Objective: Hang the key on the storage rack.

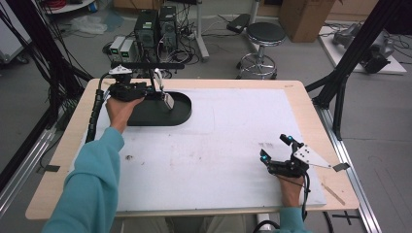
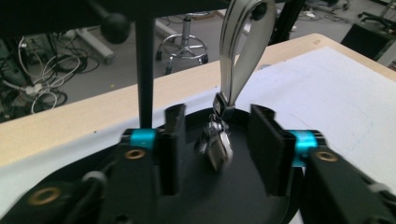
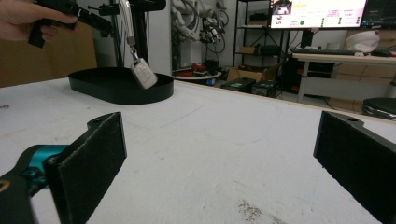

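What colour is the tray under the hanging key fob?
Black. The oval tray shows best in the right gripper view, below the pale key fob.

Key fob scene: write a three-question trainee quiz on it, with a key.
1. True or false: the left gripper is shut on the key fob.
2. Pick one: the key fob hangs over A) the black tray, B) a blue bowl, C) a wooden box.
3. One word: how do the jaws of the right gripper stand?

Key: 1 false, as its jaws stand open on either side of the fob. 2 A. 3 open.
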